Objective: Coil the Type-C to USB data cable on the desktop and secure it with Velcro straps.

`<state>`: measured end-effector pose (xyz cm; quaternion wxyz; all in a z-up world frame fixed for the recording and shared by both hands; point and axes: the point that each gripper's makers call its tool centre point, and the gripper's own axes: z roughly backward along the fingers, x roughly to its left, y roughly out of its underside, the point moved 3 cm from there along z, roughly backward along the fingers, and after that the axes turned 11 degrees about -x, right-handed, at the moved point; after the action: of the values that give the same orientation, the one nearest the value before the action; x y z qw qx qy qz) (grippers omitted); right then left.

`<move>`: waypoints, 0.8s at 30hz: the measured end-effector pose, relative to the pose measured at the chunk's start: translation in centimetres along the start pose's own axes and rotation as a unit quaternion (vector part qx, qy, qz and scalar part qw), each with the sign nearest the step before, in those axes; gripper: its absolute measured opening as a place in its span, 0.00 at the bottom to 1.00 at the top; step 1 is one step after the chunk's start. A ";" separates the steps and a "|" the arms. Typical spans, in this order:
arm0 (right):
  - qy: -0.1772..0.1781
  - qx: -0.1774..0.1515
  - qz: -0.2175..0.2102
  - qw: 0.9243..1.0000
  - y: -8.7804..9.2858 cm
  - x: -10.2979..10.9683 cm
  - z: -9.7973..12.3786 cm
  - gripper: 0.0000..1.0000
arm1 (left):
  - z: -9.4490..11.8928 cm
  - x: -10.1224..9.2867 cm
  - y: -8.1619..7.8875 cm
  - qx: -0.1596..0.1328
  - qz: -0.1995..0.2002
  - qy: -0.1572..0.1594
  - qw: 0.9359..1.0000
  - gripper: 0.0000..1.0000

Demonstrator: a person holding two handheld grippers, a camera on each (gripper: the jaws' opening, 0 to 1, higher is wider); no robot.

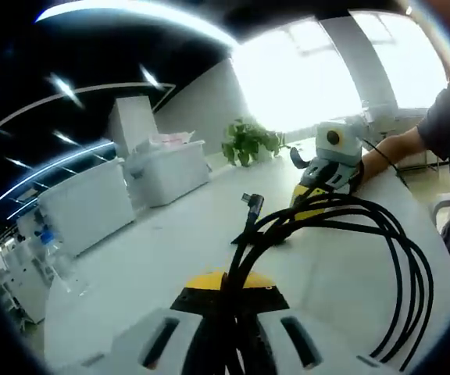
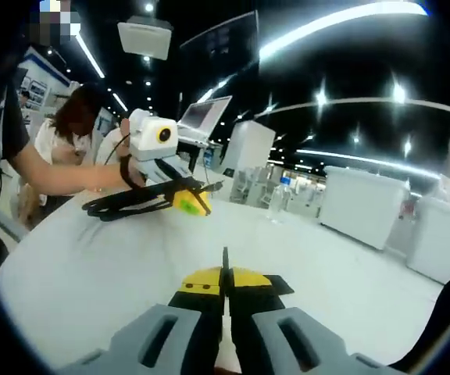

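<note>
Left gripper view has the left gripper (image 1: 226,301) clamped on the gathered black data cable (image 1: 342,226), whose light, springy loops fan beyond its fingers, best pinched where strands bunch, while the right gripper (image 2: 225,291) is closed on a thin strap end.

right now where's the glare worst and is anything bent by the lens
Left gripper view: the window is blown out white behind the plant; the cable stays sharp. Right gripper view: ceiling lights streak into curved arcs, and the table edge bows.
</note>
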<state>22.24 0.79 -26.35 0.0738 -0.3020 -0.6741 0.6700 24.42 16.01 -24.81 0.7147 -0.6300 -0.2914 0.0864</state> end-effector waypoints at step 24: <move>0.008 -0.062 -0.067 0.996 -2.3 0.6 1.4 0.17 | -1.1 -4.5 -5.1 -0.003 -0.050 -0.003 0.999 0.04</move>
<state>20.33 0.11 -24.46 0.1054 -0.2656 -0.7327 0.6176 20.14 11.88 -21.41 0.7155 -0.6164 -0.3249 0.0513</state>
